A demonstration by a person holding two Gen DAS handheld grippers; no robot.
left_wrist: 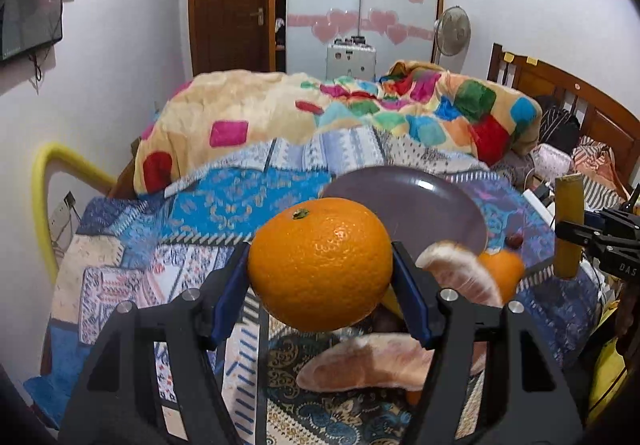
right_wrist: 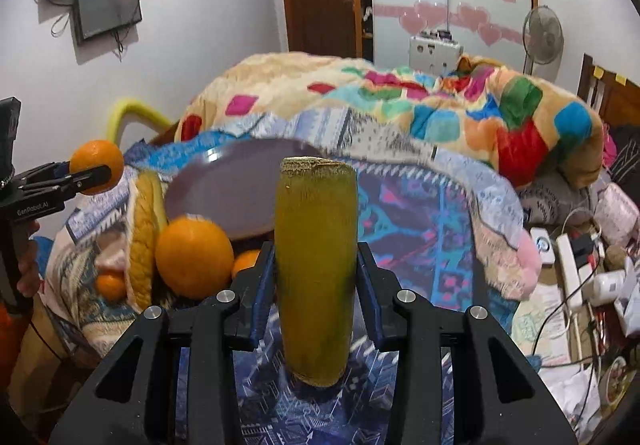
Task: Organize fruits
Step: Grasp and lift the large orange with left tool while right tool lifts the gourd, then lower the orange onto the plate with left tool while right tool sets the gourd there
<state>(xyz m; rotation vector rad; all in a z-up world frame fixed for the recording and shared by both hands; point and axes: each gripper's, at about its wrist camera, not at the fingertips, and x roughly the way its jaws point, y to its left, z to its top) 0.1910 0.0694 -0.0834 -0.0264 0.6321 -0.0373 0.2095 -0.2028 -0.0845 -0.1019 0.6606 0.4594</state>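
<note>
Pinched between the blue-padded jaws of the left gripper [left_wrist: 320,265], a round orange [left_wrist: 320,263] with dimpled, glossy peel is held above the bed [left_wrist: 132,265]. A yellow-green cylindrical piece of sugarcane [right_wrist: 316,269], smooth-skinned with rough, fibrous cut ends, is clamped upright in the jaws of the right gripper [right_wrist: 316,273]. A smooth, shallow grey-purple plate [left_wrist: 420,201] is seen tilted on the patterned quilt, beyond the held fruit. Beside its near edge, pale, veined pomelo segments [left_wrist: 460,273], a second orange [right_wrist: 194,257] and smaller oranges [right_wrist: 110,285] are heaped together. A fleecy blanket [left_wrist: 340,113] with coloured squares is bunched behind.
</note>
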